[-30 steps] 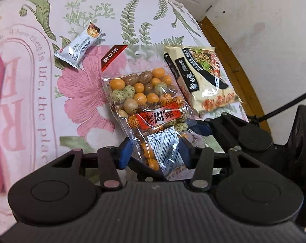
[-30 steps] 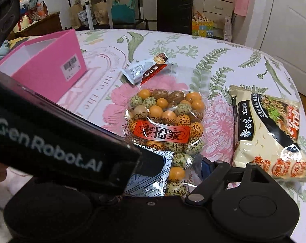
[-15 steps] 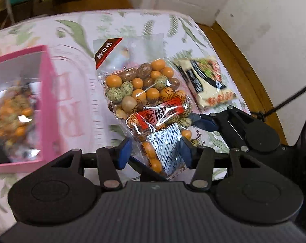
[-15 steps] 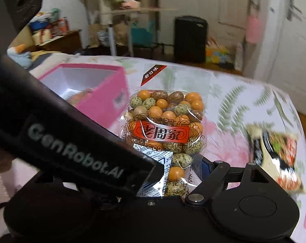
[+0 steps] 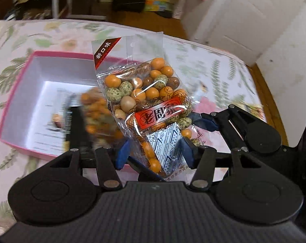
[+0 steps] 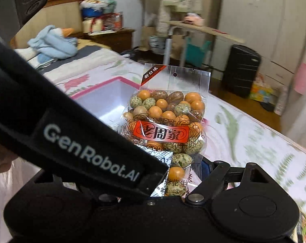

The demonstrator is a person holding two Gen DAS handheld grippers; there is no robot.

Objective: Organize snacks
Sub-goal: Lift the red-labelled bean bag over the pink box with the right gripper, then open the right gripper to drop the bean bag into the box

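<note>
Standing nearly upright in both claws, the nut bag (image 5: 146, 105) has its long axis running from the gripped bottom end up to the clear header, and it tilts a little toward the pink box (image 5: 17, 101). The box lies below and to the left of the bag in the left wrist view, open side up on the floral bed (image 5: 213, 70), so the coming move looks like a short carry leftward and down over its near wall. The left claw (image 5: 155, 151) is the nearer one to the box.

The bag is clear plastic, full of orange, speckled green and brown coated nuts, with a red label across its middle and a white sachet near the bottom. Another bag of the same nuts (image 5: 96, 109) seems to lie inside the box already, though it is blurred.

The left claw's blue pads bracket the bag's lower end; its jaws have just been opening slightly with the bag between them. The right claw (image 6: 181, 182) stands wide at the same end, one finger hidden, so its contact cannot be told.
</note>
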